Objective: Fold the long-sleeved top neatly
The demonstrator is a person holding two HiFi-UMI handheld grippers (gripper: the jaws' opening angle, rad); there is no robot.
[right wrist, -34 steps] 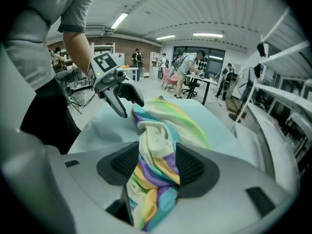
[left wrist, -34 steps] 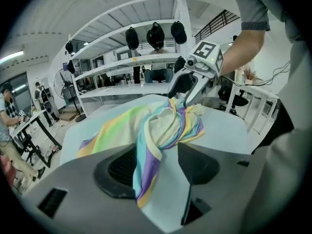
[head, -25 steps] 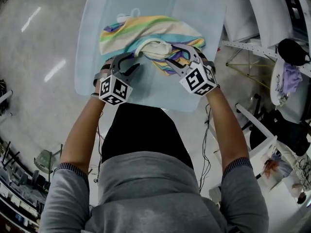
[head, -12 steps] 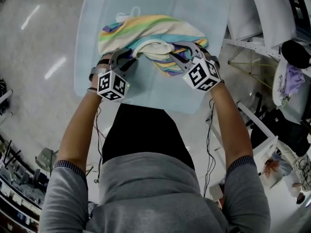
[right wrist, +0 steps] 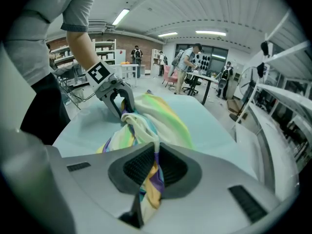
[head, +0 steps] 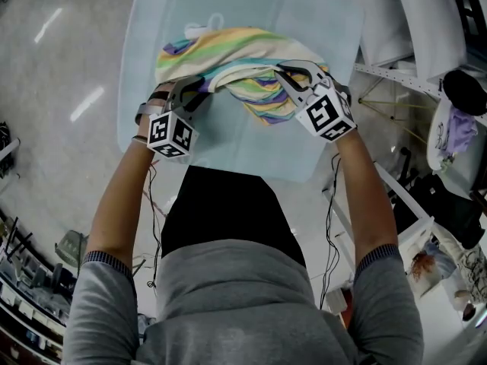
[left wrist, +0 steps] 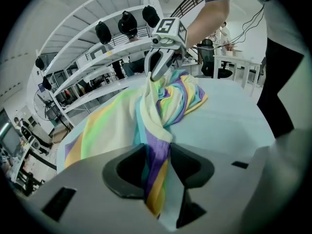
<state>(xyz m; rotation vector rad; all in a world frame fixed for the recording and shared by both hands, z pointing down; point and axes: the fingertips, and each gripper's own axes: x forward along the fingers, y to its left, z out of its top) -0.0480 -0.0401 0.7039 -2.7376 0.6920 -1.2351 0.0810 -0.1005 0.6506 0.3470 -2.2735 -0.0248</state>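
- Head view: the soft long-sleeved top [head: 228, 52], striped in yellow, green, turquoise, purple and cream, lies bunched on the pale blue table [head: 228, 143]. Its long axis runs side to side across the table, on the half away from the person.
- The left gripper [head: 196, 91] bites into the near left end of the bunch. The right gripper [head: 292, 74] bites the near right end, and a twisted rope of cloth is drawn between them just above the table.
- Around the table are a glossy pale floor [head: 61, 67] and white racks [head: 411, 21] on the right.
- Left gripper view: the jaws have just been closing and now pinch a purple-and-orange fold of the top [left wrist: 122, 126], cloth filling the narrow gap. The twist leads up the table to the right gripper [left wrist: 157, 71], which is clamped on its other end.
- Beyond the table stand curved white shelves [left wrist: 97, 52] carrying dark rounded objects.
- Right gripper view: these jaws have also just been closing and sit nearly together, clenched on a thin gather of striped cloth. The rest of the top [right wrist: 163, 116] heaps toward the left gripper [right wrist: 122, 106], which is low on the table.
- Past the table's far end, people [right wrist: 187, 67] stand at desks under ceiling strip lights [right wrist: 209, 33].
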